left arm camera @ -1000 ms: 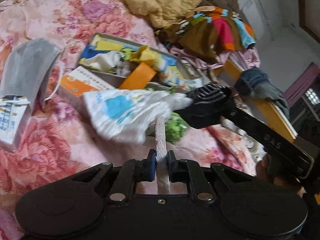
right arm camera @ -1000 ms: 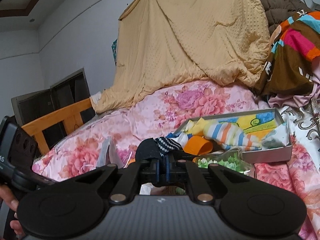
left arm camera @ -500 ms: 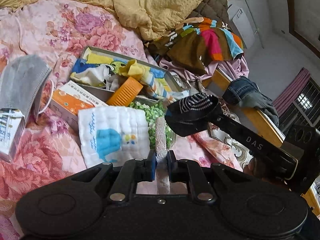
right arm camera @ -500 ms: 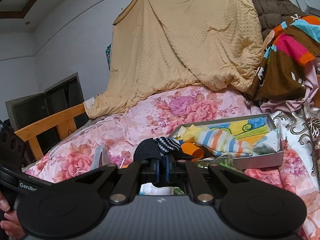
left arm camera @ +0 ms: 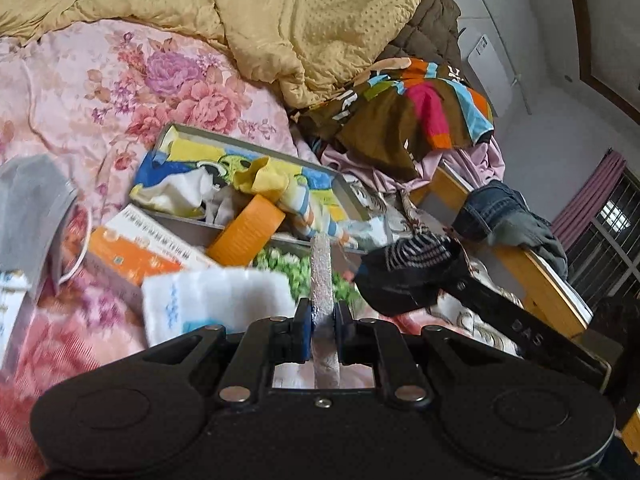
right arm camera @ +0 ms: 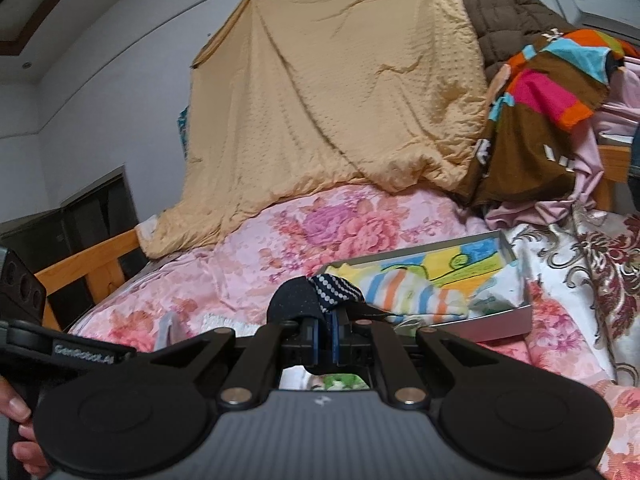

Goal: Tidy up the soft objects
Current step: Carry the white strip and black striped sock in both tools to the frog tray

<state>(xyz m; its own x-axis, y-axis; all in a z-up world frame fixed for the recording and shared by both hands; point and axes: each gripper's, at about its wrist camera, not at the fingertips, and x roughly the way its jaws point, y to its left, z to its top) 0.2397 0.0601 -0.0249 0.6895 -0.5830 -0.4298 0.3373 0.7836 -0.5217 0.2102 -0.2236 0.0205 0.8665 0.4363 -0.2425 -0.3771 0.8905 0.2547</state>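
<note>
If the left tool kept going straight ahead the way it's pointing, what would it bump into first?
Probably the green and white bag lying just past the cloth strip that the left tool is pinching. The tin box of cloths sits behind it. Depth is hard to judge here.

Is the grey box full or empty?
Partly full. The grey box holds a striped cloth and crumpled fabric; the orange block leans over its near wall.

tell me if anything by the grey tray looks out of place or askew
Yes. An orange box leans tilted against the grey tray at its near rim instead of lying flat, and a striped sock spills over that same edge. Both sit among soft things but look untidily placed.
</note>
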